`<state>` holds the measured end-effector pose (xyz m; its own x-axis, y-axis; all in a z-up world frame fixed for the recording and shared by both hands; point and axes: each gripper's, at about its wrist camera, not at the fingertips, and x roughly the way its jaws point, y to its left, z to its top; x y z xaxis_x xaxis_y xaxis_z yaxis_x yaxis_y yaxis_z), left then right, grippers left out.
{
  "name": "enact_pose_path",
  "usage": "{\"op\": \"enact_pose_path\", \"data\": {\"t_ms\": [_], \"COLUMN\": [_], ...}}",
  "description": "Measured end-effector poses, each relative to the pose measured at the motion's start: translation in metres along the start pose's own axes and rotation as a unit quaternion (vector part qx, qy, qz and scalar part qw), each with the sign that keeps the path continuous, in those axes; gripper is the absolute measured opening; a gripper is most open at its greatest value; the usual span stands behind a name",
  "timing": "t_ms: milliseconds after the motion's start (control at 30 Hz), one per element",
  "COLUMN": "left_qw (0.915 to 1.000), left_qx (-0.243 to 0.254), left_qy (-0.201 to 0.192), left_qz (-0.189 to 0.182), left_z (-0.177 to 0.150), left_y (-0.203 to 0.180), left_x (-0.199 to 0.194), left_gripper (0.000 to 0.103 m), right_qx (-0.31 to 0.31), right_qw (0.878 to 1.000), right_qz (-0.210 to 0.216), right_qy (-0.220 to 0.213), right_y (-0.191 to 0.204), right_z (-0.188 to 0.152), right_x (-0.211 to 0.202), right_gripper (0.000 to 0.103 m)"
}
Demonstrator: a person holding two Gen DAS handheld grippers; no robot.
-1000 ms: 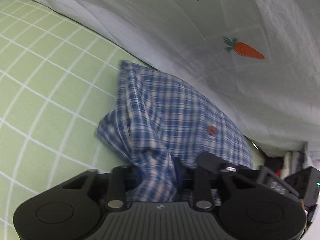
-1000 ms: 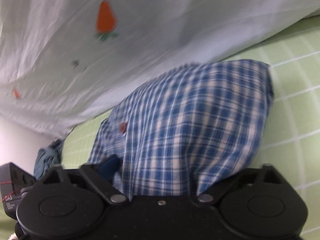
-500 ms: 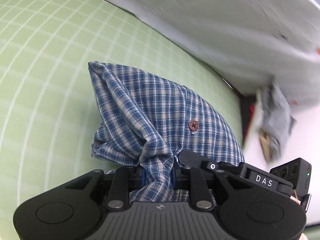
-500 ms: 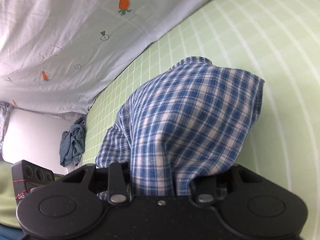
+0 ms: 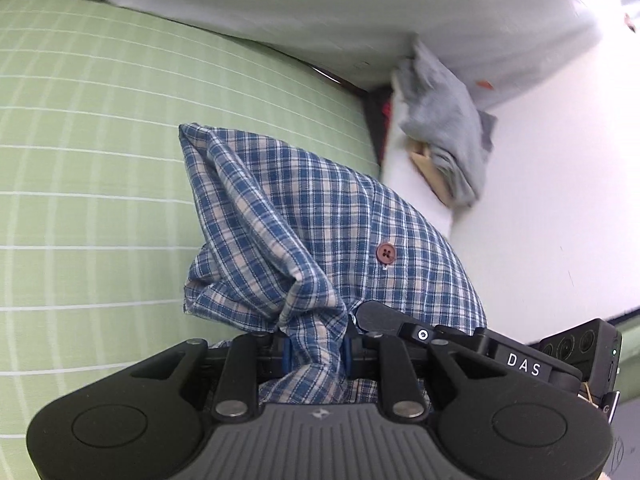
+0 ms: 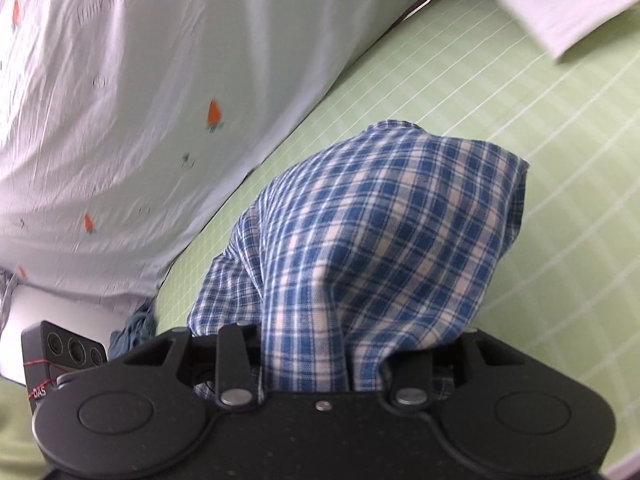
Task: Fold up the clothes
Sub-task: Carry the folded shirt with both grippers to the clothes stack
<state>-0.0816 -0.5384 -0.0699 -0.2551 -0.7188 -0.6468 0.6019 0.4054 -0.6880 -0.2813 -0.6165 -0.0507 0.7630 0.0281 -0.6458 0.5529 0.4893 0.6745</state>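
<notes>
Both grippers lift a blue plaid shirt (image 5: 304,216) above a green grid mat (image 5: 88,168). The left gripper (image 5: 314,354) has its jaws clenched on bunched fabric. The right gripper (image 6: 320,376) grips cloth too.

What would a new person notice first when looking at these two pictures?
First, the blue plaid shirt, bunched and gripped by both the left gripper and the right gripper, in the middle of each view. Under it lies the green grid mat, and behind it the white sheet with small orange carrots. A dark red button shows on the shirt.

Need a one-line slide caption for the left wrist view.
Left gripper clamps a bunched blue plaid shirt above the green grid sheet.
</notes>
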Motion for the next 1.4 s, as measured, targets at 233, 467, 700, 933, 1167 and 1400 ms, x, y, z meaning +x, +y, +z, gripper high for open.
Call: {"op": "enact_pose_path", "data": {"t_ms": [233, 467, 700, 933, 1167, 1400], "left_qw": [0.9998, 0.9981, 0.9912, 0.9796, 0.9702, 0.9727], "left_qx": [0.004, 0.008, 0.062, 0.104, 0.070, 0.041], "left_qy": [-0.015, -0.049, -0.104, -0.166, -0.231, -0.226], "left_qz": [-0.016, -0.036, -0.054, -0.045, 0.023, 0.035], "left_z": [-0.013, 0.006, 0.082, 0.188, 0.283, 0.287], "left_y": [-0.080, -0.188, -0.277, -0.307, -0.271, -0.244], "left_x": [0.079, 0.171, 0.211, 0.228, 0.254, 0.271], "left_gripper": [0.023, 0.023, 0.023, 0.023, 0.030, 0.052], "right_qx": [-0.025, -0.061, -0.088, -0.122, -0.181, -0.237], "right_qw": [0.999, 0.997, 0.991, 0.979, 0.967, 0.952], "right_qz": [-0.006, 0.020, 0.049, 0.089, 0.042, -0.035], "right_qy": [-0.029, -0.047, -0.086, -0.136, -0.174, -0.191], "right_y": [-0.072, -0.151, -0.189, -0.180, -0.166, -0.167], "right_z": [0.043, 0.152, 0.271, 0.388, 0.466, 0.491], "right_x": [-0.058, -0.117, -0.163, -0.144, -0.086, -0.037], "right_gripper": [0.043, 0.043, 0.043, 0.047, 0.083, 0.102]}}
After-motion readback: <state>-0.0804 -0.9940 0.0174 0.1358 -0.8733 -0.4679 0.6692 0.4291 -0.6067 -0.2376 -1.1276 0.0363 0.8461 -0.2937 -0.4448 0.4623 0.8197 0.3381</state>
